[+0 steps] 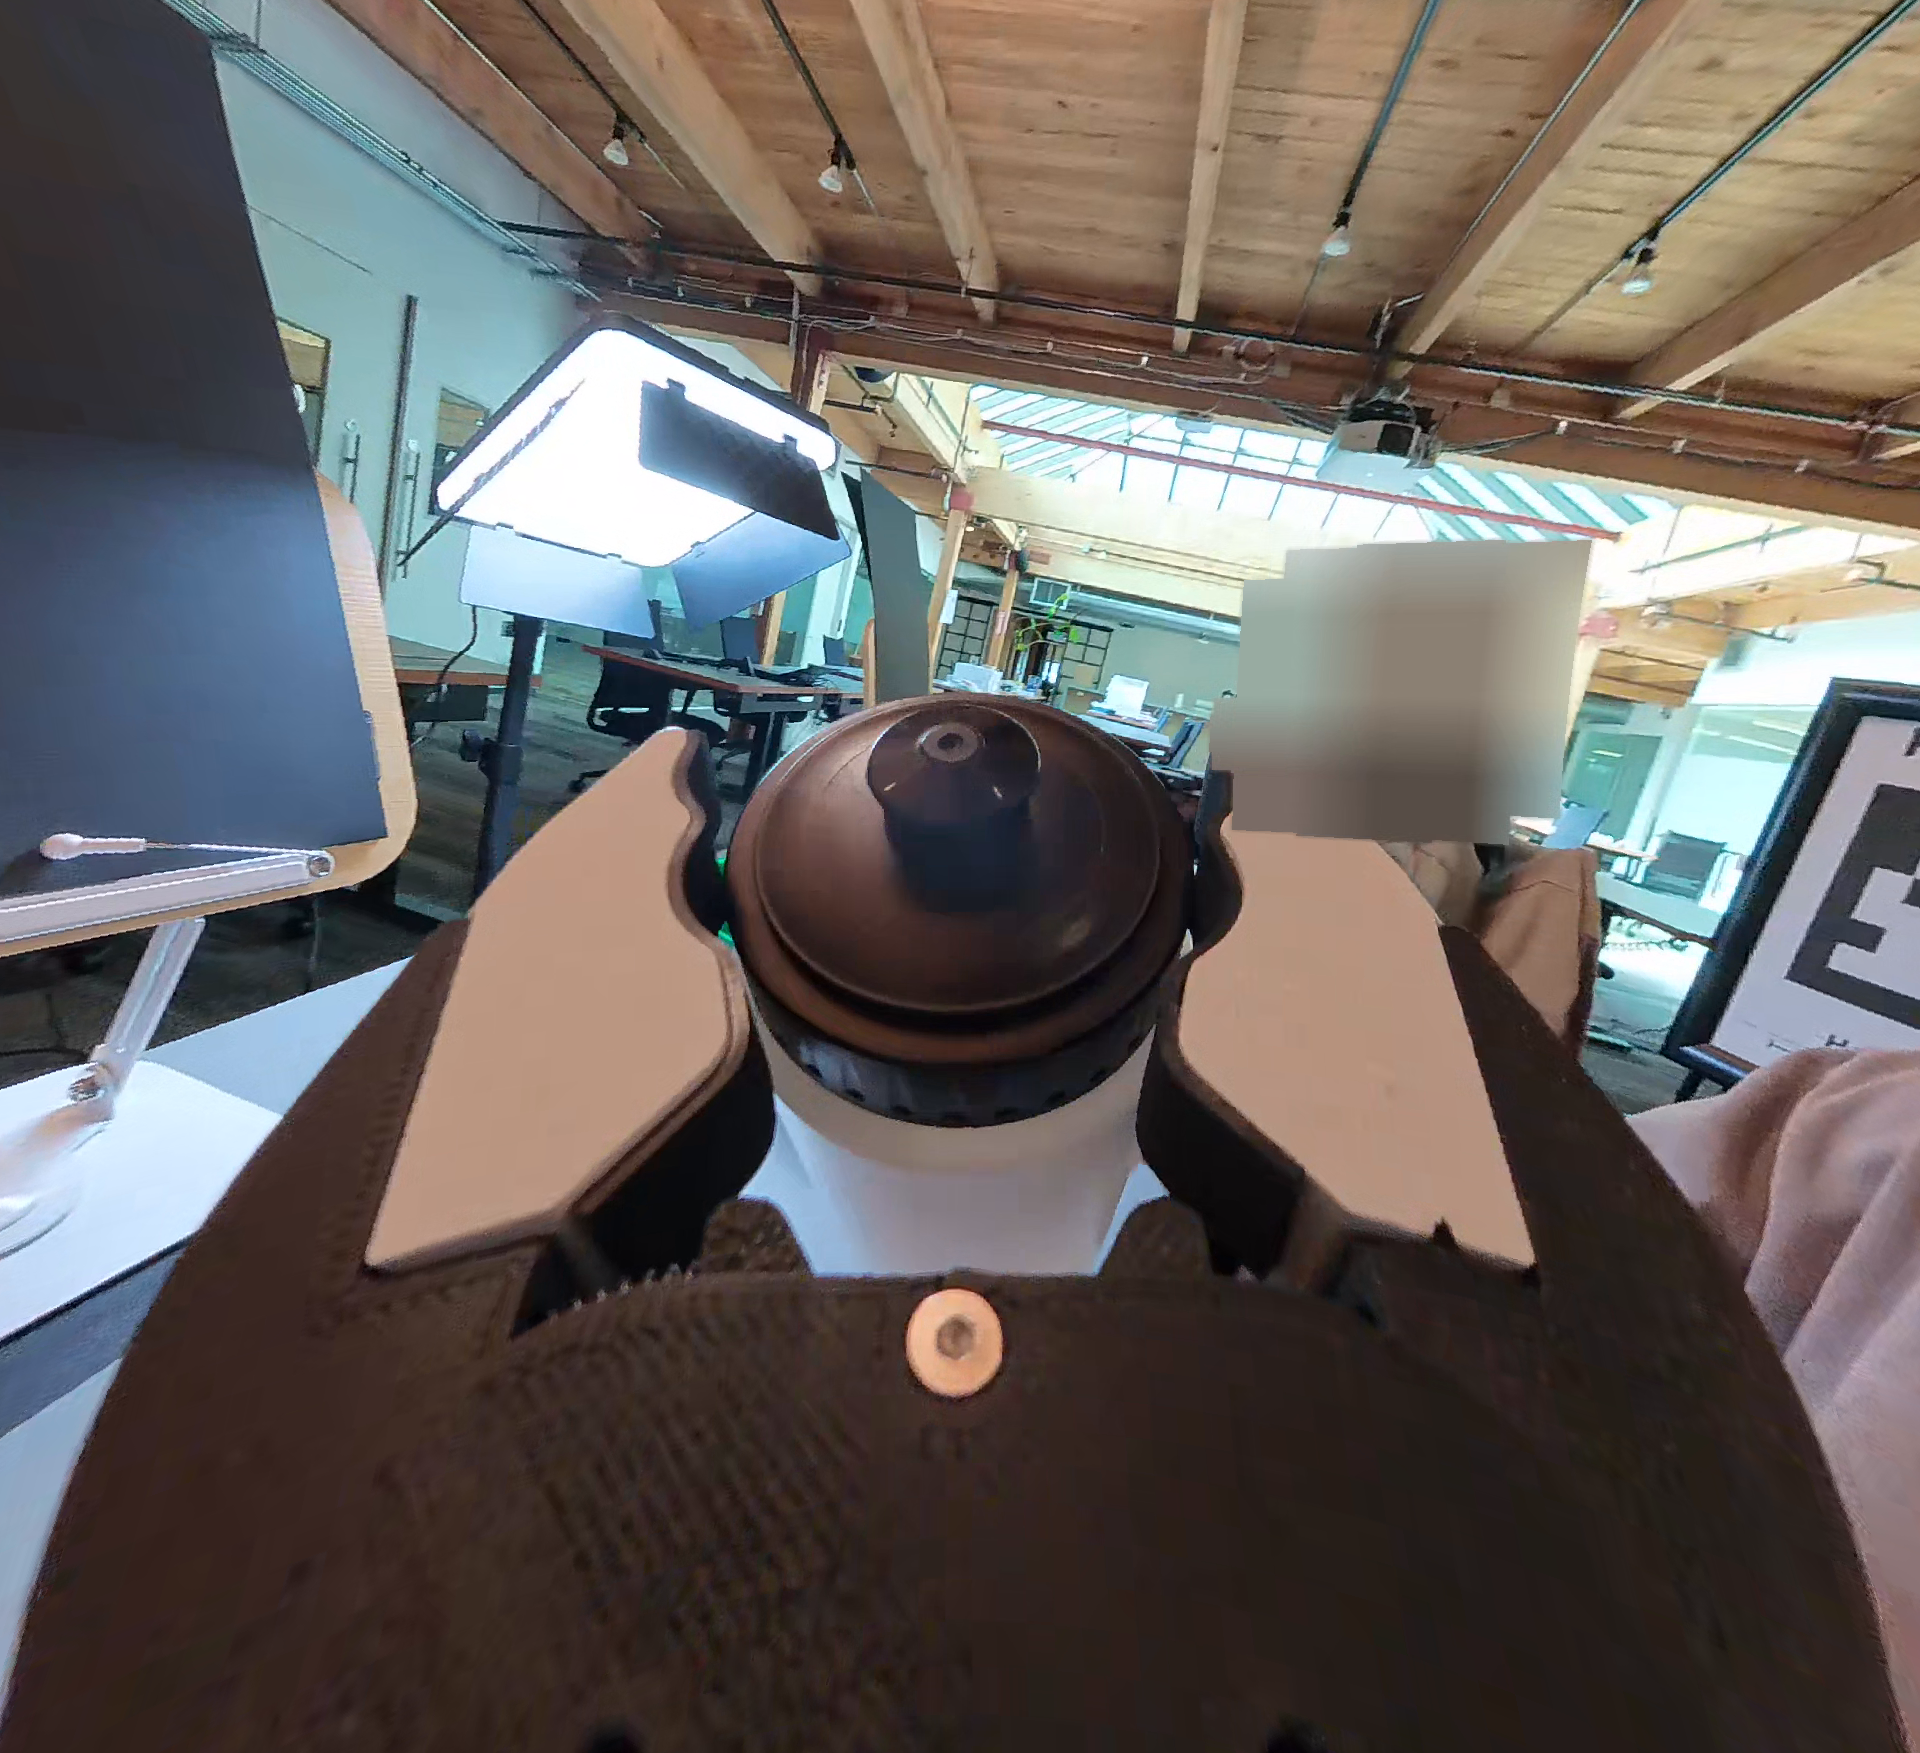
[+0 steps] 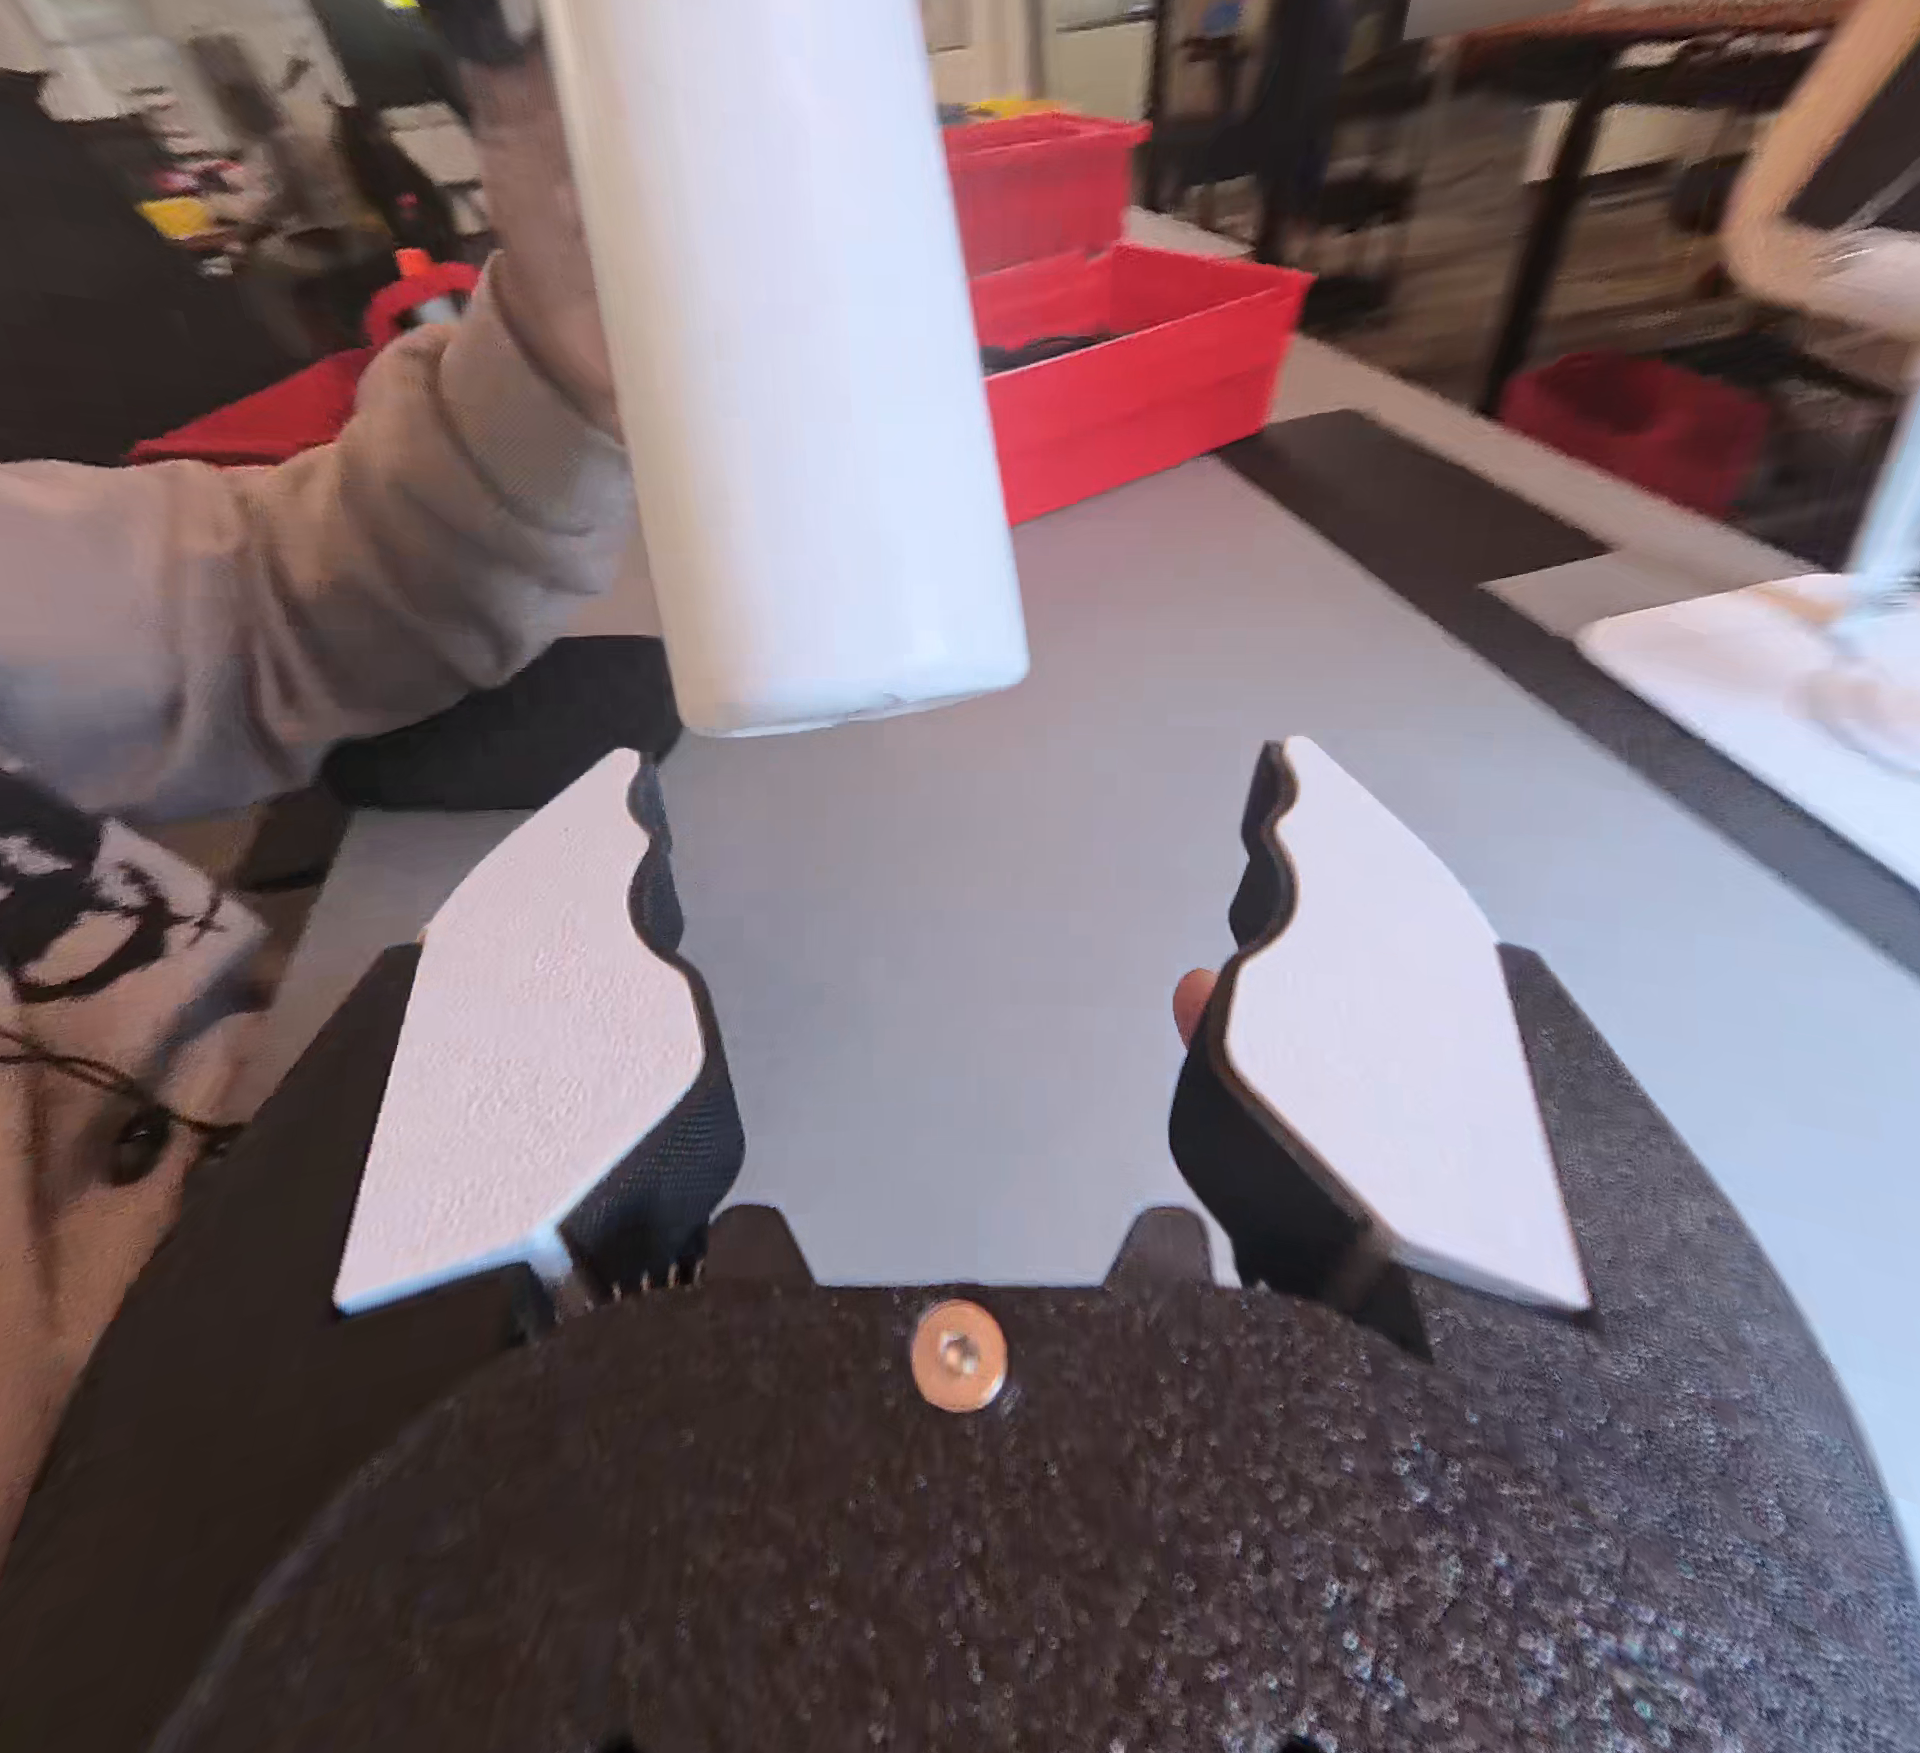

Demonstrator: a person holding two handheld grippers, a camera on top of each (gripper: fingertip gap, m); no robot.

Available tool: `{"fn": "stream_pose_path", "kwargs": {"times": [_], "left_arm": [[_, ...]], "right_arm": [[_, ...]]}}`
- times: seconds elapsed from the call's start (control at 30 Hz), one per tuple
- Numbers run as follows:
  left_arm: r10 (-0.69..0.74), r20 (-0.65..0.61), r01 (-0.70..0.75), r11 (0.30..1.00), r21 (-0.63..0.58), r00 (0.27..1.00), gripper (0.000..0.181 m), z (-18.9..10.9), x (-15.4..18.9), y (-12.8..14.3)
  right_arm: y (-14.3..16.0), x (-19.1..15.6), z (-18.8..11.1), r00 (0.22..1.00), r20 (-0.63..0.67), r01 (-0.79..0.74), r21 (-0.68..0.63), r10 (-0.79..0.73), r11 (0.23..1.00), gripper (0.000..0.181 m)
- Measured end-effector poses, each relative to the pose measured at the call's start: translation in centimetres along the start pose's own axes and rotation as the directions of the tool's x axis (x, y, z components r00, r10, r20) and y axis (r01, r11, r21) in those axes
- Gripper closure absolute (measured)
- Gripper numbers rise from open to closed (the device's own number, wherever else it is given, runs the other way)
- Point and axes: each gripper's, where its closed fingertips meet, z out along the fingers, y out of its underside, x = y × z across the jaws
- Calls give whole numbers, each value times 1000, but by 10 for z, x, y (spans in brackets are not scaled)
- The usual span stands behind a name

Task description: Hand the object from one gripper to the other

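Grey table [image 2: 935, 976]: one white bottle [image 1: 940, 1153] in left tongs [image 1: 956, 872]; right tongs [image 2: 961, 872] empty.

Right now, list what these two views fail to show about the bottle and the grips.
- Left wrist view: the bottle body below its neck is hidden by the left gripper.
- Right wrist view: the bottle's cap end is cut off by the top edge; motion blur smears the background.
- Right wrist view: the right gripper stands open below the bottle; their gap cannot be judged.
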Motion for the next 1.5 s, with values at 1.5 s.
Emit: {"fn": "stream_pose_path", "kwargs": {"times": [1.5], "left_arm": [[304,-110,-305,722,-621,946,87,16,4,174]], "right_arm": [[-115,-22,-10,940,-25,322,-259,-340,911,79]]}}
